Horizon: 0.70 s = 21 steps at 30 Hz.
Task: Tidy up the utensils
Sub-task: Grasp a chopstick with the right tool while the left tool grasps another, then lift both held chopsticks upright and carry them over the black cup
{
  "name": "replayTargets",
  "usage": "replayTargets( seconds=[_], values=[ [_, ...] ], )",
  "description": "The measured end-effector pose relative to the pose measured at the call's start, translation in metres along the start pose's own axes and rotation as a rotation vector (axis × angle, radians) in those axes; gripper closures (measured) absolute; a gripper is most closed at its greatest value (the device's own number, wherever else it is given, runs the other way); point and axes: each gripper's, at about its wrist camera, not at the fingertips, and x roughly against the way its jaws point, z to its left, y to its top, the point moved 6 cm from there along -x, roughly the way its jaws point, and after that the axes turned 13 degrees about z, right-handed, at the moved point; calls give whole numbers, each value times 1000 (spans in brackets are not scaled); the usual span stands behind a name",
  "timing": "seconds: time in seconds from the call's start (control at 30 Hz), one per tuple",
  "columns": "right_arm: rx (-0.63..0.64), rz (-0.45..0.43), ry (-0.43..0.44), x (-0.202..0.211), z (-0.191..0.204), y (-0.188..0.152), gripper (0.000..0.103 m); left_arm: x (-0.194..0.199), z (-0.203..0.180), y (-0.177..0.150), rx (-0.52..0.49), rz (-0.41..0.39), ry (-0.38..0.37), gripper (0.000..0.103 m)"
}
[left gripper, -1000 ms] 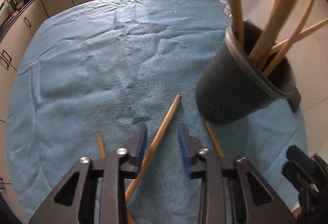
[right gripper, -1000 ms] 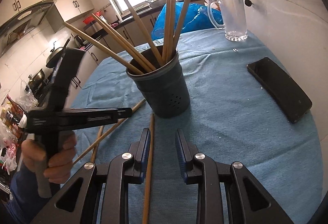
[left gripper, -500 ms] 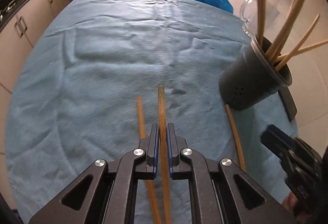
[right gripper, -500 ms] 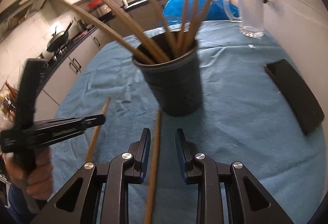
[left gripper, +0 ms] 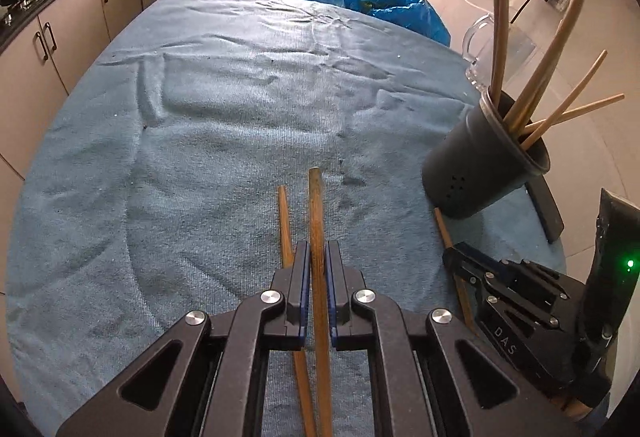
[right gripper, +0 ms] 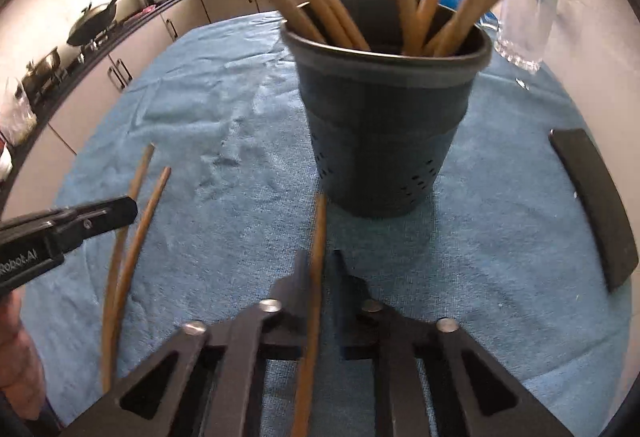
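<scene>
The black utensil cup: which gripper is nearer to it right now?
Right. The right gripper sits just in front of the black utensil cup, straddling a chopstick by its base. The left gripper is farther off to the cup's left, shut on another chopstick.

holder [right gripper: 386,125] blocks ahead, cloth [left gripper: 224,125] seemingly open left

Soft daylight, fisheye warp, motion blur
</scene>
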Motion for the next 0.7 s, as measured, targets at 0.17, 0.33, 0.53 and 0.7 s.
replayTargets(
  seconds=[0.17,0.33,0.53,0.7],
  values=[
    [-5,-27,52,13,-1,-6,96,9,-3,-5,-4,-28,14,96],
    [11,-145,78,55,2,-13,96,26,-10,-8,-14,-68,23,96],
    [12,-251,99,93,7,-19,96,48,-22,-14,-34,-110,25,96],
    [10,-324,111,122,6,-30,96,66,-32,-20,-51,-142,24,96]
  ],
)
